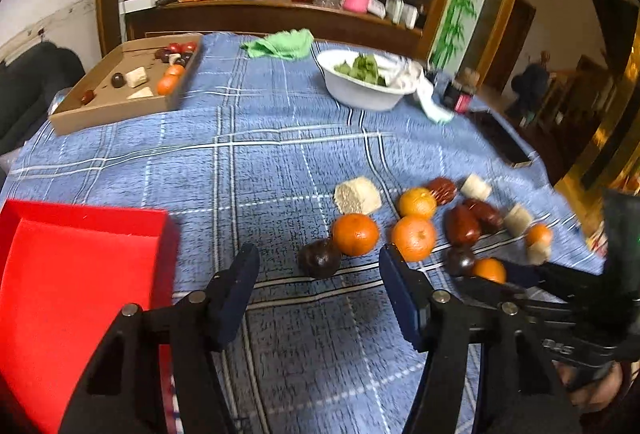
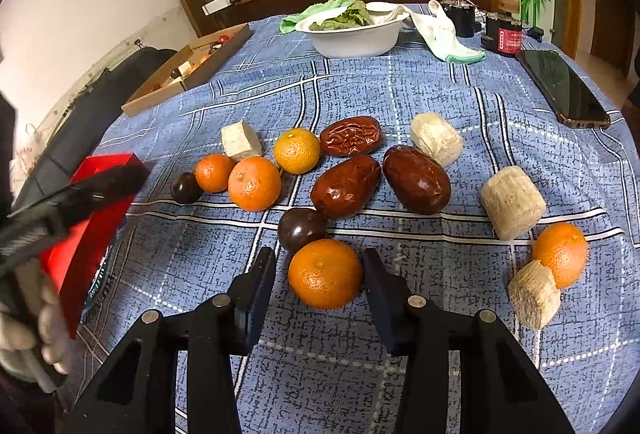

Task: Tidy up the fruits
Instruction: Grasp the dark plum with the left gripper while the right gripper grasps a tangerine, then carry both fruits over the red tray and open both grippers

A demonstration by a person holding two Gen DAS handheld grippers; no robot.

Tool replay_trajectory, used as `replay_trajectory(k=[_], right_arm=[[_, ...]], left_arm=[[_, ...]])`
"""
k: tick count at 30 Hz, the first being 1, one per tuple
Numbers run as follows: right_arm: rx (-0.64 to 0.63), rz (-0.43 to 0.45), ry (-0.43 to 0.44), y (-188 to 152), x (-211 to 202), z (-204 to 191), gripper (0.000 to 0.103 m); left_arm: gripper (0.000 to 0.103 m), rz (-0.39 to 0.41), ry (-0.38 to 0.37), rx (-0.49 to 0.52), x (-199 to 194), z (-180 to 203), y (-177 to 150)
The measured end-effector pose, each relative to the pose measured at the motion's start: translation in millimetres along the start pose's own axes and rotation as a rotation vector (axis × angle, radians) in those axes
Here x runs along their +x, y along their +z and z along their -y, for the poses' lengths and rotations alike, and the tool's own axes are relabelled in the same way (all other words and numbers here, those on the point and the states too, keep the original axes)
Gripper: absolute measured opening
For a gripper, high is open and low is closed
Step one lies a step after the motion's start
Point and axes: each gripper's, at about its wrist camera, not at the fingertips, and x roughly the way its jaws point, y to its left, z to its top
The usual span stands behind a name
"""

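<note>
Loose fruits lie on the blue plaid cloth: several oranges, red dates (image 2: 346,185), dark plums and pale cut chunks (image 2: 513,201). My right gripper (image 2: 319,276) is open with its jaws on either side of the nearest orange (image 2: 325,273), not closed on it; a dark plum (image 2: 301,230) sits just behind. My left gripper (image 1: 319,270) is open and empty, just short of a dark plum (image 1: 319,258) and an orange (image 1: 355,234). A red tray (image 1: 60,294) lies at its left. The right gripper also shows in the left wrist view, at the right edge.
A cardboard box (image 1: 116,105) with several fruits sits at the far left. A white bowl of greens (image 2: 356,33), a green cloth (image 1: 280,43), a dark jar (image 2: 506,33) and a phone (image 2: 562,85) lie toward the far and right edges.
</note>
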Motion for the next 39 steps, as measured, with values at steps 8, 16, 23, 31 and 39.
replay_trajectory(k=[8,16,23,31,39], right_arm=[[-0.012,-0.007,0.002,0,0,-1,0.048],[-0.009,-0.002,0.007,0,0,0,0.039],[-0.057,0.047,-0.044,-4,-11,-11,0.038],[-0.009,0.071,0.023,-11,-42,-34,0.038],[-0.186,0.014,0.217,-2,-40,-156,0.039]], left_arm=[[0.025,-0.084,0.000,0.046,39,4,-7],[0.023,-0.021,-0.028,-0.026,14,-6,-8],[0.023,0.081,-0.065,-0.127,-49,-28,-22],[0.024,0.147,0.025,-0.255,-110,-100,-55],[0.024,0.125,0.192,-0.369,-127,-167,-93]])
